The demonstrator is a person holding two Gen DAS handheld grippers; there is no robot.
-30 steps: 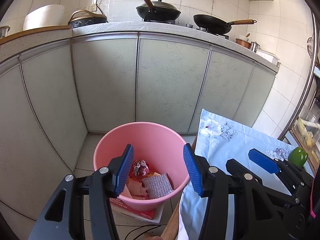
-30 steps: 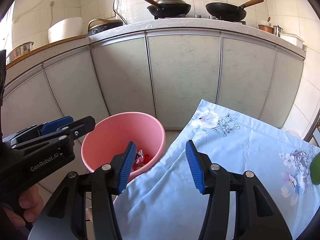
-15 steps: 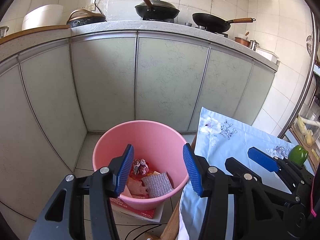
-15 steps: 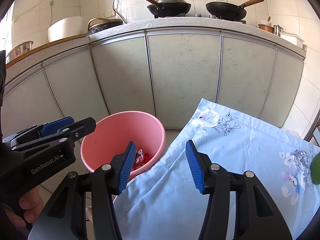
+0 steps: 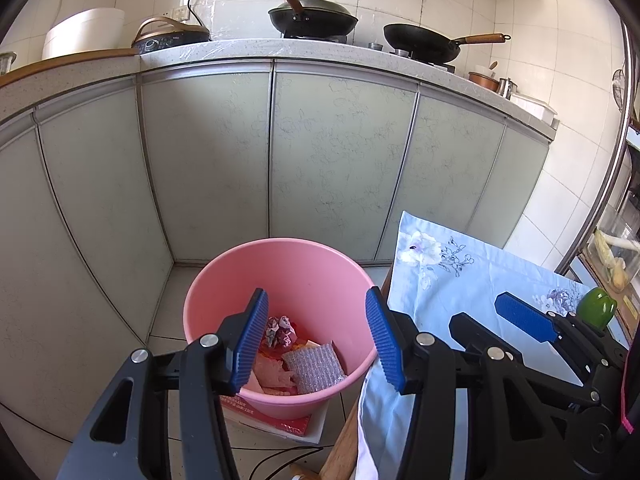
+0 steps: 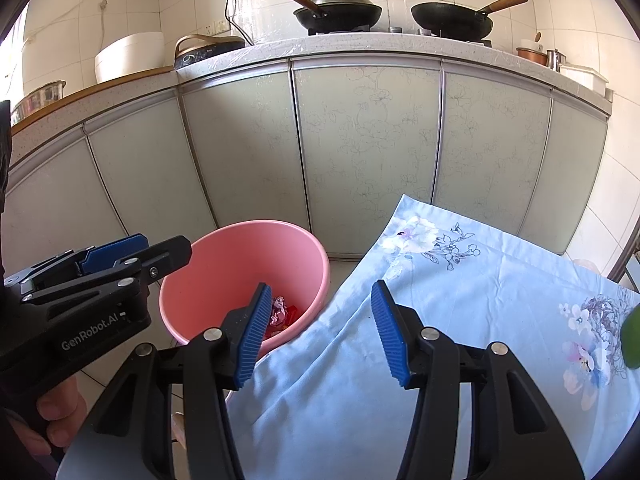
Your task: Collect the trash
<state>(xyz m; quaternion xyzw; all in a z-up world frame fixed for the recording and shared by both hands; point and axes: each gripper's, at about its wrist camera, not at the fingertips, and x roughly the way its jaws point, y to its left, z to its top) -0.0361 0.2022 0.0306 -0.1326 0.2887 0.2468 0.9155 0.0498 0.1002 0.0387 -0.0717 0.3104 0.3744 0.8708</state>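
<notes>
A: Where is the trash?

B: In the pink bucket point(image 5: 280, 280) on the floor. Down in it lie a crumpled wrapper point(image 5: 280, 330), a piece of bubble wrap point(image 5: 314, 366), a pale peach scrap point(image 5: 272, 374) and some red bits. The bucket stands on a flat red-and-white packet point(image 5: 296, 426), just beside the corner of the surface.

A: And the hand-held grippers?

B: The left hand-held gripper point(image 5: 316, 340) hangs over the near rim of the bucket, jaws apart with nothing between the blue pads. The right hand-held gripper point(image 6: 318, 332) is over the left edge of the surface, also spread and empty. From its camera the left one shows at the lower left, with part of a hand point(image 6: 60, 412) under it.

A: What is around them?

B: A light blue flowered cloth point(image 6: 460, 320) covers the surface and droops over its left edge, right by the bucket's rim. A green pepper point(image 5: 598, 312) sits at the far right of the cloth. Behind the bucket runs a row of pale green cabinet doors point(image 5: 340, 160) that turns a corner on the left. On the worktop above stand a lidded wok point(image 5: 312, 16), an open frying pan point(image 5: 424, 44), an electric cooker point(image 5: 172, 36) and a white pot point(image 5: 84, 32).

A: Room to move?

B: The bucket's mouth is uncovered. Bare floor tiles point(image 5: 172, 300) show between bucket and cabinets. A dark cable point(image 5: 280, 456) lies on the floor at the near side, and the wooden edge point(image 5: 344, 436) of the surface comes up close to the bucket on the right.
</notes>
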